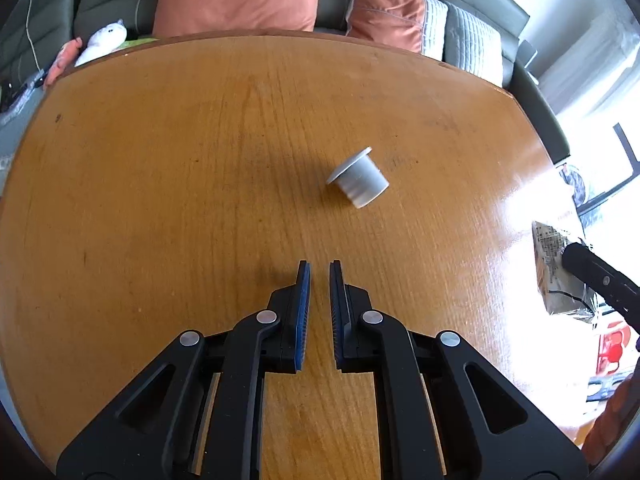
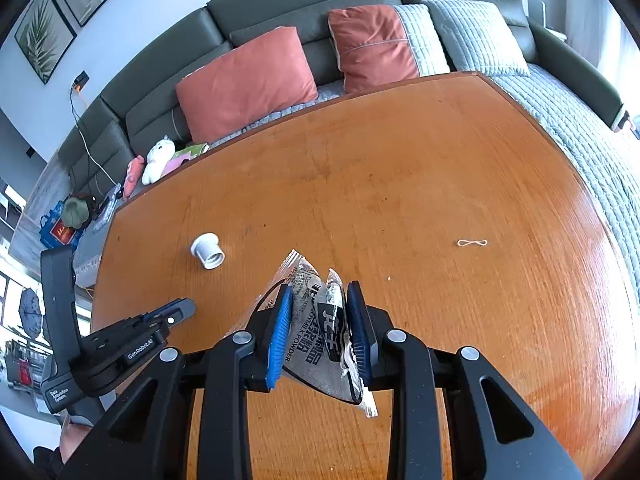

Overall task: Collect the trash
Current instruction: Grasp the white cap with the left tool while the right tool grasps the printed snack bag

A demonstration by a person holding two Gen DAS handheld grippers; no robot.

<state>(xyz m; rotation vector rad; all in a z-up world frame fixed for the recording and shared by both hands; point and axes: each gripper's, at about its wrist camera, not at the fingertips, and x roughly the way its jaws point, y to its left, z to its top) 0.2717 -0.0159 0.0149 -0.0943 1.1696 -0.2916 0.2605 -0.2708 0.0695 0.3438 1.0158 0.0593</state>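
A small grey plastic cup lies on its side on the wooden table, ahead and slightly right of my left gripper. The left gripper's jaws stand a narrow gap apart with nothing between them. The cup also shows in the right wrist view, at the left. My right gripper is shut on a crumpled silver milk powder wrapper, held above the table. A thin rubber band lies on the table to the right. The left gripper shows at the lower left.
A grey sofa with orange cushions and quilted grey pillows runs behind the table. A white plush toy lies on the sofa at the left. The table's far edge borders the sofa.
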